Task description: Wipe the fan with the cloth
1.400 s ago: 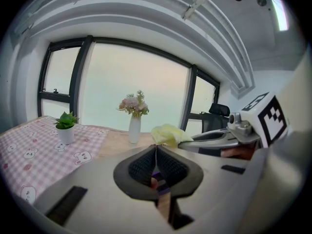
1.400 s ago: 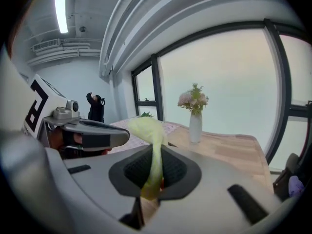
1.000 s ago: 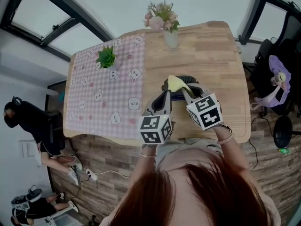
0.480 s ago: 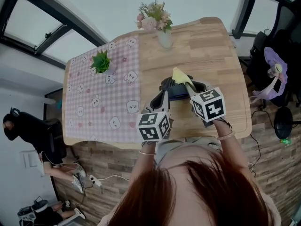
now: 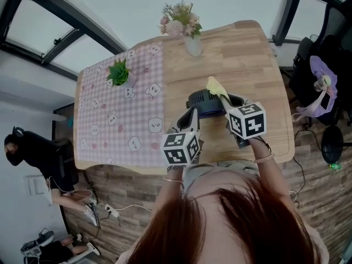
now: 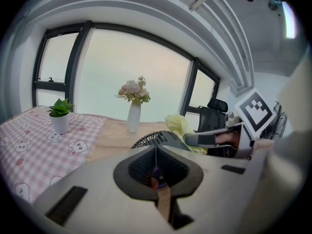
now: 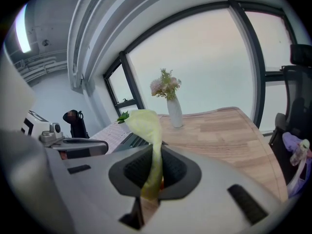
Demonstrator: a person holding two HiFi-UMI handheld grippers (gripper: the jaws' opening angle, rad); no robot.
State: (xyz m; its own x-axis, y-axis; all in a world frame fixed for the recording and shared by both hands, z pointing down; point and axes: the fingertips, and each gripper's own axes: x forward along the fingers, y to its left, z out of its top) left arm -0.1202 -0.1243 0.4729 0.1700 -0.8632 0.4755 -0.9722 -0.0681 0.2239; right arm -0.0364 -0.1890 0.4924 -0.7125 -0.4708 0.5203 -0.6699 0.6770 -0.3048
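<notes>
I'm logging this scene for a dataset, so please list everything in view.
table: one, light wood, centre
tablecloth: one, pink check, table's left half
potted plant: one, green, on tablecloth
vase of flowers: one, white, table's far edge
fan: one, dark, before the grippers
cloth: one, yellow, above fan
bag: one, purple, on chair at right
bystander: one, black clothes, lower left
left gripper: grey, shut on fan
right gripper: grey, shut on cloth
</notes>
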